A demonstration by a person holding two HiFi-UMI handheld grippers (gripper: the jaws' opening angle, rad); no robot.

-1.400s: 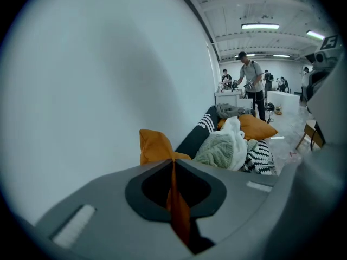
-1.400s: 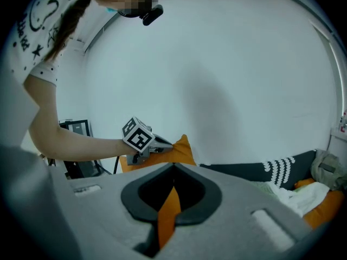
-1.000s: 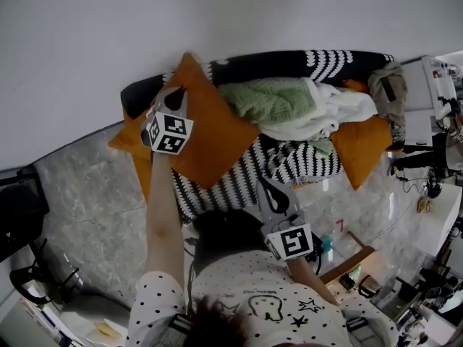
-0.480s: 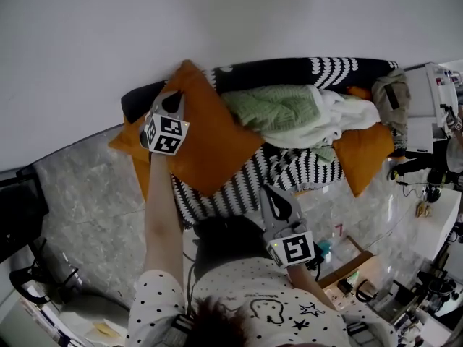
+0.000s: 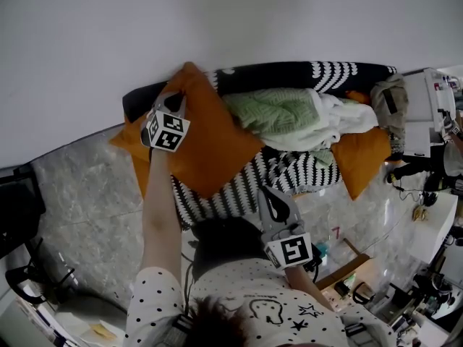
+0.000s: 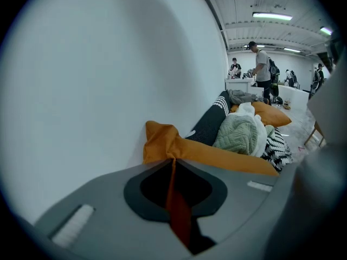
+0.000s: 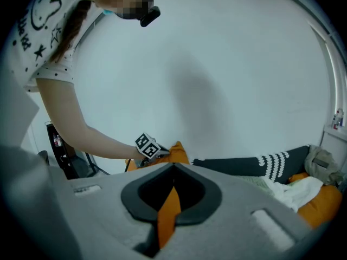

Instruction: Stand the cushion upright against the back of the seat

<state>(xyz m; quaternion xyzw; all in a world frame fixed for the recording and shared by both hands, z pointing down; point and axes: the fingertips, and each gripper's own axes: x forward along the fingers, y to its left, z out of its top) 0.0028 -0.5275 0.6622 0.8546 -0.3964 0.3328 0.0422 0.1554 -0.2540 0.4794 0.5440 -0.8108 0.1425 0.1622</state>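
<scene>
You stand in what looks like a lab hall with a mock living corner: a sofa (image 5: 275, 73) against a bare white wall (image 5: 217, 20), cluttered benches (image 5: 434, 226) at the frame's right, strip lights (image 6: 279, 16) and standing people (image 6: 262, 72) upper right.

Front cushion (image 5: 210, 139): plain orange, no print. Left cushion (image 5: 126, 142) peeking out behind it: same orange. Right cushion (image 5: 365, 154): orange too. Sofa (image 5: 282, 71): black with bands of white scalloped stripes on back and seat. Knit blanket (image 5: 278, 110): pale green, ribbed weave. Cloth (image 5: 343, 110) next to it: white. Bundle (image 5: 391, 85) at sofa's right end: grey-beige. Wall (image 5: 231, 20): plain off-white. Floor (image 5: 79, 186): grey marbled tiles. Person's shirt (image 5: 231, 280): white, black polka dots, black star and smiley doodles.
</scene>
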